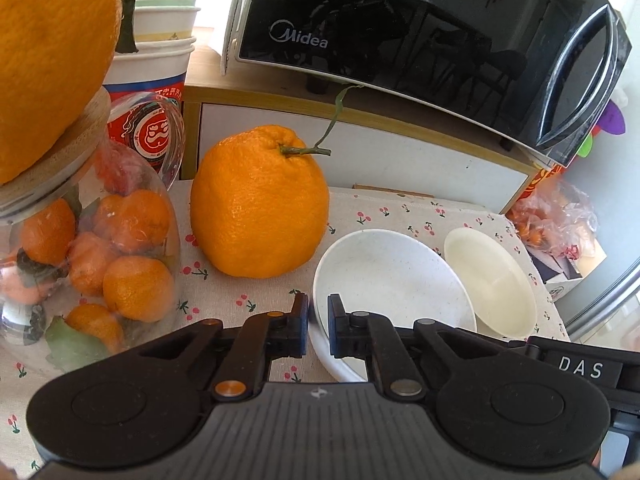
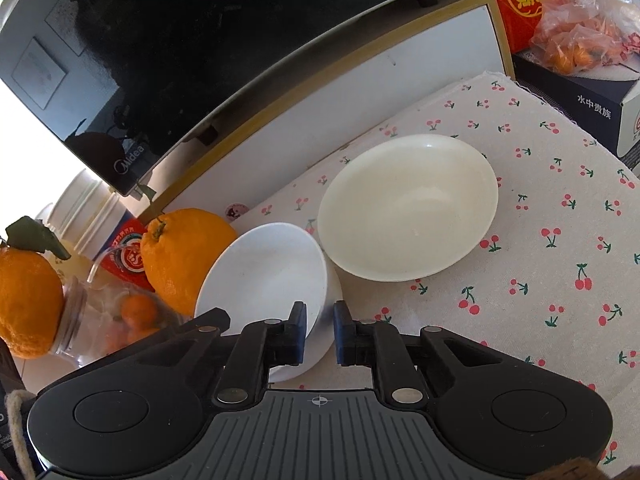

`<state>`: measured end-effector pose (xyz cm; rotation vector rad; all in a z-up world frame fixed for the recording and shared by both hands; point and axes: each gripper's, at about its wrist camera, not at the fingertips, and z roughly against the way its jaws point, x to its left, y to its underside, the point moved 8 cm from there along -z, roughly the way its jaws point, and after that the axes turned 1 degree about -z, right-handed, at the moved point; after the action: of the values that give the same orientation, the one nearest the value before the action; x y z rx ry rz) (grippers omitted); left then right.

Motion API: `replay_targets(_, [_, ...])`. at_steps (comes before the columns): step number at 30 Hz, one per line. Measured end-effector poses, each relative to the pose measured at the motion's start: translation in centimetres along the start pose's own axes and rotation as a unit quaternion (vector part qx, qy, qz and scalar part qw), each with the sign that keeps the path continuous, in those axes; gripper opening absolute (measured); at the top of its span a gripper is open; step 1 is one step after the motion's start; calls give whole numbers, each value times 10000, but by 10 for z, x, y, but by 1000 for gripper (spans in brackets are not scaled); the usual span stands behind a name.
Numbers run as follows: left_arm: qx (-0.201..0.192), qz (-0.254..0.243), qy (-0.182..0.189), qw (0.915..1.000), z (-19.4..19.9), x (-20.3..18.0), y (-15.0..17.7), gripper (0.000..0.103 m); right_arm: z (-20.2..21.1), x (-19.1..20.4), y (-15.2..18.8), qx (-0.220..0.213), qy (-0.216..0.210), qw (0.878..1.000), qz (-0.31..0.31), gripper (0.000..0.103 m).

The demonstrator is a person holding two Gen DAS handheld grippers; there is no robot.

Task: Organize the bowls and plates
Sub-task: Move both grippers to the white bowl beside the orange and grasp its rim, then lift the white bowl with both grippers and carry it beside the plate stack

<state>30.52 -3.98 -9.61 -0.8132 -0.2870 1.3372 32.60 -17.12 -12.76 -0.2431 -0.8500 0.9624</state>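
A white bowl (image 1: 388, 280) (image 2: 264, 272) rests on the cherry-print cloth (image 2: 560, 200), tipped up on its near side in the right wrist view. My left gripper (image 1: 318, 312) is shut on its near left rim, one pad inside and one outside. My right gripper (image 2: 320, 316) is shut on the rim of the same bowl at its right side. A cream bowl (image 1: 492, 280) (image 2: 408, 208) stands upright just to the right of the white one, nearly touching it, with nothing in it.
A big orange (image 1: 260, 208) (image 2: 180, 256) stands close to the white bowl's left. A glass jar of tangerines (image 1: 92, 248) with another orange on its lid is further left. Behind are a microwave (image 1: 420, 40) on a white shelf, stacked paper cups (image 1: 160, 20), and a bag of fruit (image 2: 576, 32) on a box.
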Motion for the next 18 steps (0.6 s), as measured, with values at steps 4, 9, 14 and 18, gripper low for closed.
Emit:
replay_targets(4, [-47, -72, -7, 10000, 6, -2, -1, 9, 6, 1, -2, -42, 1, 10000, 33, 14])
replay_targets(9, [-140, -216, -53, 9997, 13, -11, -5, 9, 17, 6, -7, -146, -27, 9998, 90, 14])
replay_targets(14, [-206, -310, -81, 9993, 22, -17, -8, 8, 31, 11, -10, -237, -82, 9996, 133, 14])
replay_targets(18, [-270, -430, -97, 9987, 34, -22, -7, 8, 45, 16, -12, -275, -151, 9994, 152, 14])
